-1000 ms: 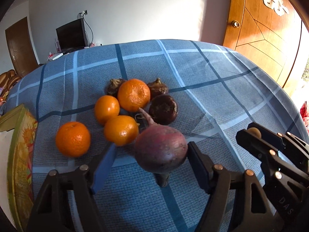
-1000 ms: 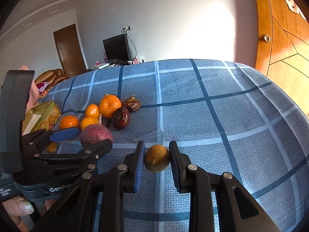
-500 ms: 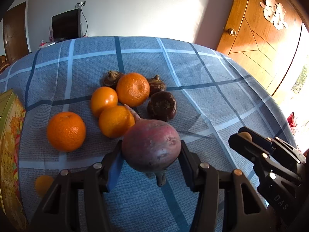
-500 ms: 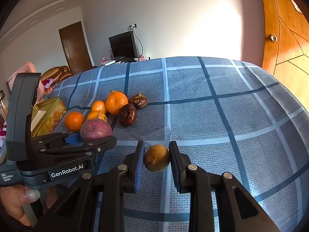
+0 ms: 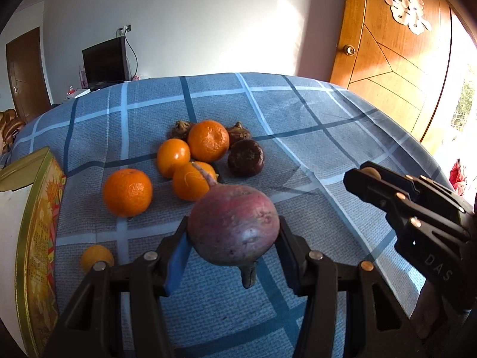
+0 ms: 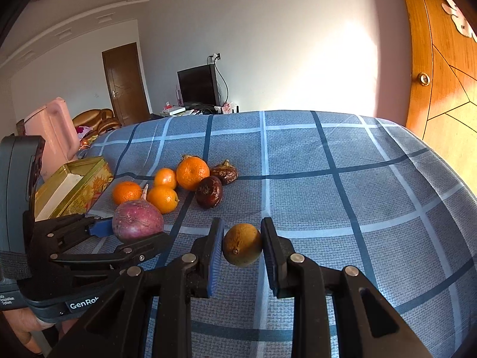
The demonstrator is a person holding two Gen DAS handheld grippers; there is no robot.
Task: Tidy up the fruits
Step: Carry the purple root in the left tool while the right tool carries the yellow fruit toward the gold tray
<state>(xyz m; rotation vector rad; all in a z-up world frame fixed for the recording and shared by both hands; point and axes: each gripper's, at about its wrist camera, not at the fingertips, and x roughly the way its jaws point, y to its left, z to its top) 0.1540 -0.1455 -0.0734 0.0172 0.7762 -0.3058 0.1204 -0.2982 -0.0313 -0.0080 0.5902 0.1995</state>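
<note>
My left gripper (image 5: 234, 240) is shut on a round purple-red beet (image 5: 234, 223), held just above the blue checked cloth (image 5: 298, 137); the same beet (image 6: 137, 220) shows in the right wrist view. My right gripper (image 6: 242, 246) is shut on a small brown-yellow fruit (image 6: 242, 244). Beyond the beet lie several oranges (image 5: 127, 192) in a cluster, with a dark brown fruit (image 5: 246, 158) and two wrinkled brown ones (image 5: 238, 132) beside them. A small yellow-orange fruit (image 5: 97, 258) lies alone near my left fingers.
A gold patterned tin box (image 5: 38, 238) stands open at the left edge of the table. The right gripper's body (image 5: 417, 214) reaches in from the right of the left wrist view. A wooden door (image 5: 393, 59) and a dark screen (image 5: 104, 59) stand behind the table.
The left jaws closed on the beet and lifted it slightly off the cloth, drawing back from the orange cluster. The right gripper kept its fruit and stayed put.
</note>
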